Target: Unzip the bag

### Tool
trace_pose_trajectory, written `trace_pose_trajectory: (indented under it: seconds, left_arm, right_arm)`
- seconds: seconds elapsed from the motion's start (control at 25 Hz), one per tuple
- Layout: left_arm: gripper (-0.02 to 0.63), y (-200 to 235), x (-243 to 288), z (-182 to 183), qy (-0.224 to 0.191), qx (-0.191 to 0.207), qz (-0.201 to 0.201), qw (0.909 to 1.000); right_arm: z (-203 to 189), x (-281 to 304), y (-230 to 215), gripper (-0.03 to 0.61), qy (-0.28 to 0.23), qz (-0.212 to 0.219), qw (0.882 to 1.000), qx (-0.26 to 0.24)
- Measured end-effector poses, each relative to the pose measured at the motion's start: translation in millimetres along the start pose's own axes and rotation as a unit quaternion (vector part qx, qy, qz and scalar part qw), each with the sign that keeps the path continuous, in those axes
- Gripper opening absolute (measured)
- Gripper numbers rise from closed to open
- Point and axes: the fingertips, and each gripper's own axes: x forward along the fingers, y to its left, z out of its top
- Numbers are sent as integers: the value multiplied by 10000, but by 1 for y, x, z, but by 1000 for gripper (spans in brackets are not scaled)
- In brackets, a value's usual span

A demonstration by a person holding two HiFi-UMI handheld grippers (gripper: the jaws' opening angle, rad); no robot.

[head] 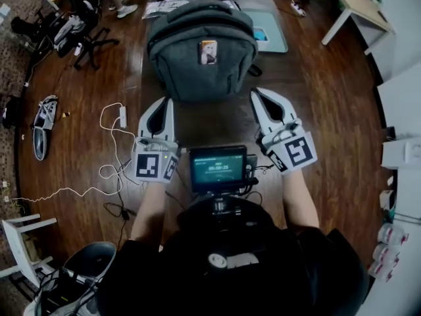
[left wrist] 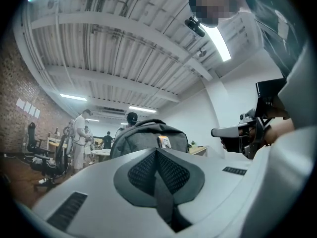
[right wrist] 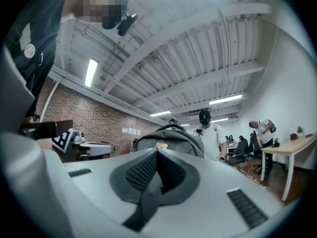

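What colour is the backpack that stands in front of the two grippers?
The backpack is dark grey. The head view shows it best.

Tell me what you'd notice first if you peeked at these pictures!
A big grey fabric backpack sits on the dark wooden table, at the top middle of the head view. Just below it, the white left tongs and the white right tongs point at it, one on each side, both shut and empty. Between them glows a small black screen.
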Motion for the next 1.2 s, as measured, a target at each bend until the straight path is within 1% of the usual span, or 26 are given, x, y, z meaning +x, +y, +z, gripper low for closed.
trace_pose_trajectory:
  seconds: [0.08, 0.2, 0.32, 0.44, 0.56, 0.76, 0.96, 1.08, 1.2]
  left_arm:
    - [-5, -23, -12, -3, 134, 81, 79, 9998]
    - [-5, -53, -26, -3, 239, 248, 211, 9992]
    - [-5, -69, -38, 2, 216, 284, 312, 9989]
    - [-5, -71, -52, 5, 266, 247, 437, 9984]
    - [-5, -69, -68, 9, 235, 214, 465, 9984]
    - [-4, -50, -90, 3, 285, 40, 278, 9992]
    - [-5, -58, -84, 1, 299, 34, 125, 9995]
    - [-5, -58, -85, 2, 271, 125, 94, 9995]
    - [-3, -57, -84, 6, 191, 118, 80, 9997]
  right_arm:
    - [1, -18, 4, 18, 19, 84, 10000, 30]
    - [0, -40, 14, 18, 137, 181, 9996, -145]
    - [-1, -53, 26, 18, 118, 280, 9995, 118]
    - [-1, -63, 34, 18, 117, 242, 9989, 379]
    - [1, -71, 44, 18, 126, 152, 9987, 463]
    - [-7, -64, 76, 18, 248, -44, 9989, 394]
    - [-16, -75, 67, 18, 340, -279, 9979, 483]
    - [-12, -77, 68, 18, 308, -332, 9981, 423]
    - [-6, -78, 68, 18, 277, -365, 9984, 344]
